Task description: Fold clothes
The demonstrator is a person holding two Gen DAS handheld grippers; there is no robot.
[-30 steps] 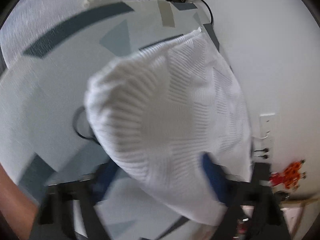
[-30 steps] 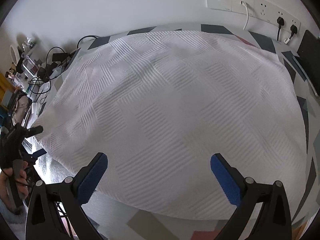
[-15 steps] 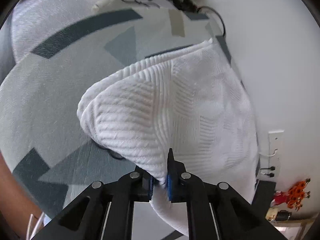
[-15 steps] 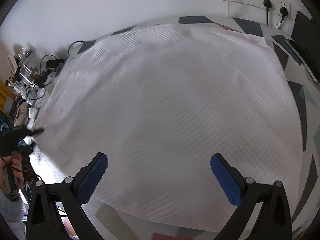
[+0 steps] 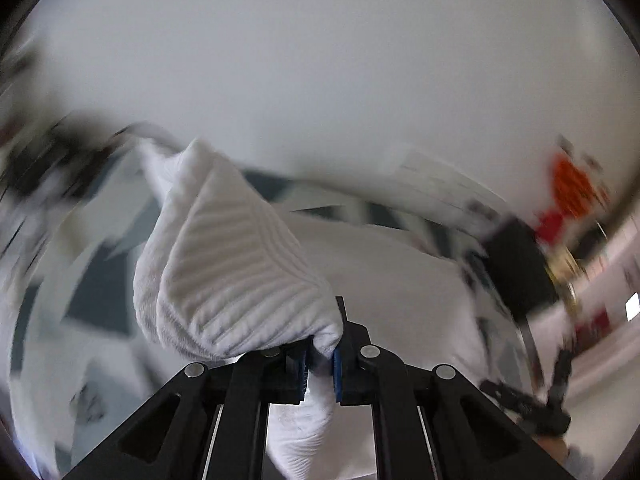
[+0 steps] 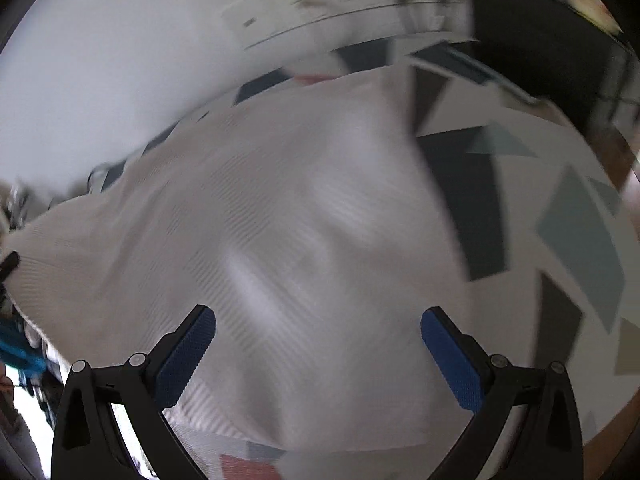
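A white ribbed cloth (image 6: 288, 240) lies spread over a table with a grey and dark geometric pattern (image 6: 576, 240). In the left wrist view my left gripper (image 5: 320, 354) is shut on a bunched edge of the white cloth (image 5: 232, 264), which is lifted off the table and bulges up and to the left of the blue pads (image 5: 337, 368). My right gripper (image 6: 318, 344) hangs open above the near part of the spread cloth, its blue pads (image 6: 184, 356) wide apart with nothing between them. Both views are blurred.
A white wall with a socket strip (image 6: 340, 8) runs behind the table. A dark box (image 6: 540, 36) stands at the back right. An orange and red object (image 5: 572, 192) sits by the wall. Cables and small clutter (image 5: 48, 168) lie at the left.
My left gripper closed on the cloth's edge, then rose and rolled, lifting that edge off the table. My right gripper stayed open and moved across the cloth toward the right side.
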